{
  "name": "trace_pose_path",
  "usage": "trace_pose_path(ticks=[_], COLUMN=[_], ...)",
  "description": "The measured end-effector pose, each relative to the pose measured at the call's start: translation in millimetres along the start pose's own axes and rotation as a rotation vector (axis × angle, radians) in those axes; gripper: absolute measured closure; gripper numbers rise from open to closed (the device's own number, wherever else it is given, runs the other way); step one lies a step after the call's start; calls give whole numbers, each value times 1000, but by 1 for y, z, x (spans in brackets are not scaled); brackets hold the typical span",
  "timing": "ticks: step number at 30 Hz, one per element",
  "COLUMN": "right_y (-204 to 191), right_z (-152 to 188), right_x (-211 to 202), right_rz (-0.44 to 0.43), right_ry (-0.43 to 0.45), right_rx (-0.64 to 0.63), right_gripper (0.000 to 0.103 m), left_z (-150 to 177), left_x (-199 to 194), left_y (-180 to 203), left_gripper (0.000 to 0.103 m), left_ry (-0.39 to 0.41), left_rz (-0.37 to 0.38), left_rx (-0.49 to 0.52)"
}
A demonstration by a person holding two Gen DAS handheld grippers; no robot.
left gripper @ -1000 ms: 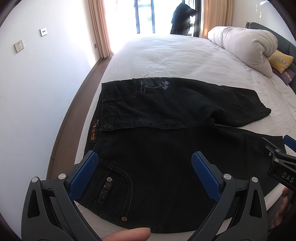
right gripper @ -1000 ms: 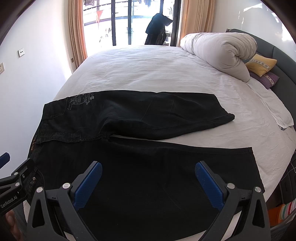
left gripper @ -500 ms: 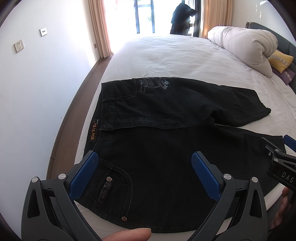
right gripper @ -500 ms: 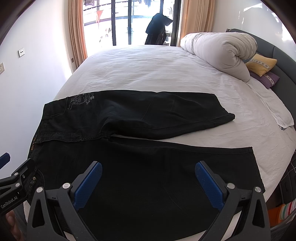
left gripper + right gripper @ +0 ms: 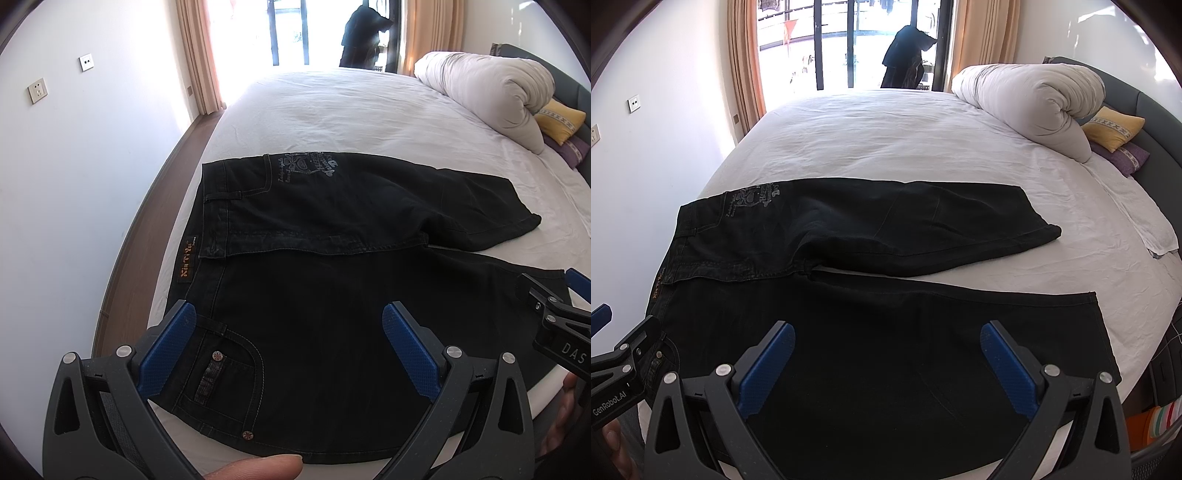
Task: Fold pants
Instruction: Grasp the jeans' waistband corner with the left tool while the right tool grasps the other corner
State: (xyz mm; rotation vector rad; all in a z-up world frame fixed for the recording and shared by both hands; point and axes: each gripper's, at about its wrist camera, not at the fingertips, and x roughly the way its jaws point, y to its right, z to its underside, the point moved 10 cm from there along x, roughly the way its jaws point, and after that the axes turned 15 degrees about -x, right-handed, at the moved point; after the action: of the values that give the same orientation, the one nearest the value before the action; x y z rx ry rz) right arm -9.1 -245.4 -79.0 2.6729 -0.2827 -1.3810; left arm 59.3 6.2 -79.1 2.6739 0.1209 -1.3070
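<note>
While the pants lie flat on the bed, the left hand-held gripper hovers over the waist end, fingers spread wide and holding nothing. The front pocket sits just ahead of its left finger, with the near edge below. I'd say the first fold is not yet begun, so this side should pinch the waistband corner cleanly, taking both layers.

From the right view, the right hand-held gripper also stands spread and empty above the near leg, whose hem lies ahead to its right. The far leg angles away beyond. Gripping near the hem and lifting evenly with the left should bring one leg squarely over the other.
</note>
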Motion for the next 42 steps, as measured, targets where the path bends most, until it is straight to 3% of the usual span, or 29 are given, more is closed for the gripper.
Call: trace_pose_path(ticks=[16, 20, 23, 29, 31, 32, 35, 39, 42], right_y=[-6, -8, -13, -31, -36, -37, -37, -29, -24], right_z=[2, -1, -10, -54, -72, -79, -101, -122, -130], right_x=[11, 16, 22, 36, 44, 49, 68, 92, 111], right_rz=[-9, -28, -97, -335, -378, -396, -444, -505, -541], right_ry=[-22, -15, 9, 81, 104, 111, 114, 111, 99], right_rx=[-11, -33, -74, -228, -309, -341, -402, -442, -458], right_gripper=[0, 0, 0, 0, 0, 0, 0, 9, 17], left_z=[12, 2, -16, -96, -119, -129, -163, -191, -192], left_x=[18, 22, 32, 76, 104, 119, 162, 209, 237], left_y=[-2, -1, -4, -8, 1, 1, -2, 4, 19], left_gripper=[0, 0, 0, 0, 0, 0, 0, 0, 4], left_ry=[-21, 30, 50, 35, -58, -106, -137, -213, -294], left_rz=[8, -17, -10, 136, 253, 265, 181, 244, 289], left_rx=[-4, 40, 80, 163, 206, 224, 322, 381, 460])
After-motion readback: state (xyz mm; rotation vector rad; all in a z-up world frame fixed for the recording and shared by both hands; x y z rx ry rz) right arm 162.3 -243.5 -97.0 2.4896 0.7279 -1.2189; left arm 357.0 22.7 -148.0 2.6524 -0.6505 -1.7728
